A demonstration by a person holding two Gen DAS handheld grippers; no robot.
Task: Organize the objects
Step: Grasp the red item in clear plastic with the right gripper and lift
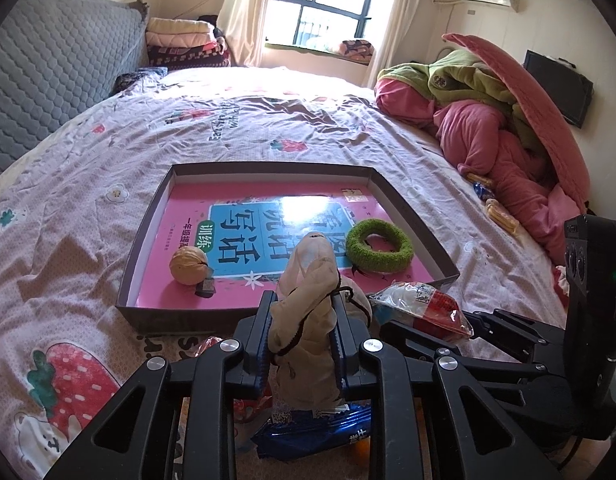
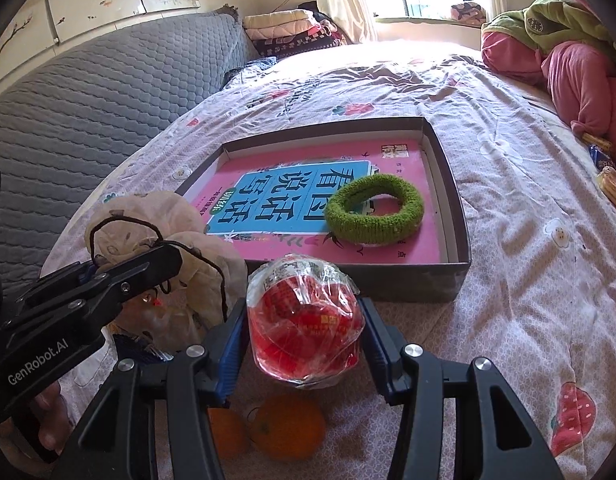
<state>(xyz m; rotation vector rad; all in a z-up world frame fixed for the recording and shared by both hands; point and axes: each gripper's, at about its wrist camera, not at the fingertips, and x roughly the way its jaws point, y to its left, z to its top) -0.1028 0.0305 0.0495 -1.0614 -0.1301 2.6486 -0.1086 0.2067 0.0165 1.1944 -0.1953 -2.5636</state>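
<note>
The bed is soft and wrinkled, so the shallow box at frame centre could tip or slide if a tool bumps its near wall. The left tool, pressed together on a limp beige cloth bundle at lower centre, may snag the bundle's dark cord on that wall. The right tool pinches a slick red plastic-wrapped packet, which could squirt free; how firm that hold is seems unclear. Oranges below could roll.
</note>
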